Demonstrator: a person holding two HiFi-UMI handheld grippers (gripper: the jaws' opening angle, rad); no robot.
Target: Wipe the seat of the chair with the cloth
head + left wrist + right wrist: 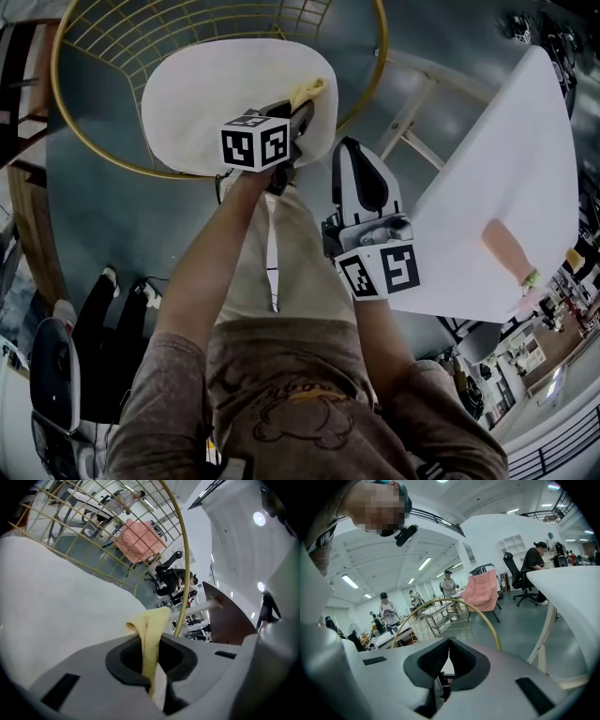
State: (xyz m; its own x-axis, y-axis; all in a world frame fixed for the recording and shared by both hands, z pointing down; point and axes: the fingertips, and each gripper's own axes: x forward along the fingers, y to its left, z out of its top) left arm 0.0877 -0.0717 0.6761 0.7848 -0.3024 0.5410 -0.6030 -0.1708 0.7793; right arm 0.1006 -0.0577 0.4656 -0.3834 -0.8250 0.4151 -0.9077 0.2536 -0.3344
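Two claws, one chair, one cloth and one surface, listed from the left. Chair: round gold wire frame (94, 37) (180, 550) around a white round seat cushion (206, 94) (56, 602), standing on a grey-green floor (103, 216), seen from above in the head view. Left claw (305, 108) (150, 653): reached out on a bare forearm over the right part of the seat cushion, its black-and-white marker cube (255, 142) facing up; jaws clamped on a soft yellow cloth (309, 92) (149, 630). The cloth runs as a folded strip between the two jaw pads and sticks out past the tips, near the cushion's right edge; whether it touches the cushion cannot be told. Right claw (349, 148) (447, 656): held nearer the person's body, just right of the left one and clear of the chair, with its own marker cube (380, 269); jaws pressed together at the tips with nothing between them, pointing toward the gold frame. White surface (506, 187) (567, 588): a flat top on pale legs, standing to the right of the chair. Pink upholstered armchair (485, 590) (140, 541): in the background beyond the wire frame.
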